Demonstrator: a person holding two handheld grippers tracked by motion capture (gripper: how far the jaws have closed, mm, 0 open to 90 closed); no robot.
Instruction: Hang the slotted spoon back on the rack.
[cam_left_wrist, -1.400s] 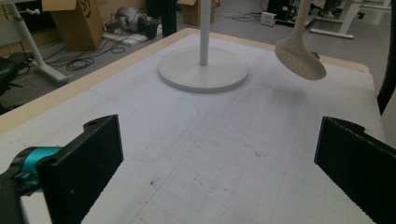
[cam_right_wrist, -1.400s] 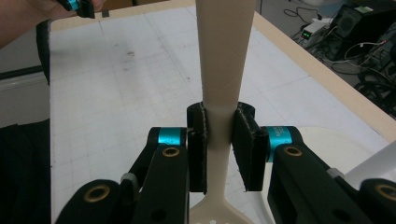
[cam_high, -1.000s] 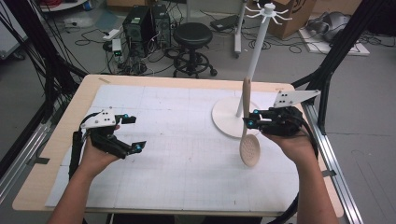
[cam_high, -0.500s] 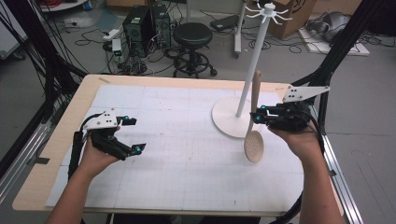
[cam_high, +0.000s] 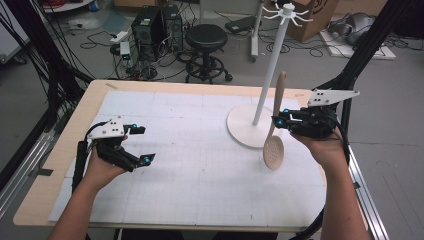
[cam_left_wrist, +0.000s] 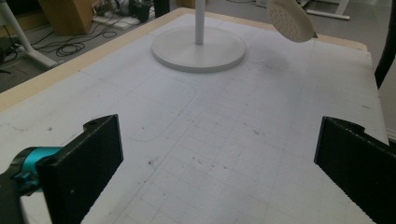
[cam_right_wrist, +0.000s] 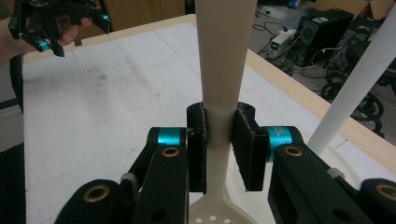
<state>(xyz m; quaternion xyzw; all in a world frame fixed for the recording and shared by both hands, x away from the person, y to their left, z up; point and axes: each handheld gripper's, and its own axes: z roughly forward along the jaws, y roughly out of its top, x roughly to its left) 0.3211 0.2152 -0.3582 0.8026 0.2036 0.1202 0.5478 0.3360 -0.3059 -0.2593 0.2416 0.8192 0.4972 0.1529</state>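
Right hand-held gripper (cam_high: 278, 122), right of centre in the high view: jaws clamped on the handle of a wooden slotted spoon (cam_high: 274, 131). The grip sits low on the handle, just above the perforated bowl; in the right gripper view the pads (cam_right_wrist: 196, 140) squeeze the narrow neck with the bowl's holes just below. Spoon is near upright, bowl down, handle tip up, clear of the bench (cam_high: 60, 165) and hanging in front of the round base of the white hook stand (cam_high: 270, 82).

Judgement: a low grip leaves the handle's top end free, which suits presenting that end to the hooks at the stand's top, upper right of the frame. Cannot tell whether the handle end has a hole or loop. The spoon is well below the hooks, so the hang is not yet done.

Left hand-held gripper (cam_high: 142, 145), lower left of the high view: jaws spread wide, holding nothing, low over the white grid mat (cam_high: 190, 150). In the left gripper view both pads sit at the lower corners with bare mat between them. Likely parked well apart from the stand to leave the right side room.

Risk: spoon may pivot in the narrow neck grip when tilted.
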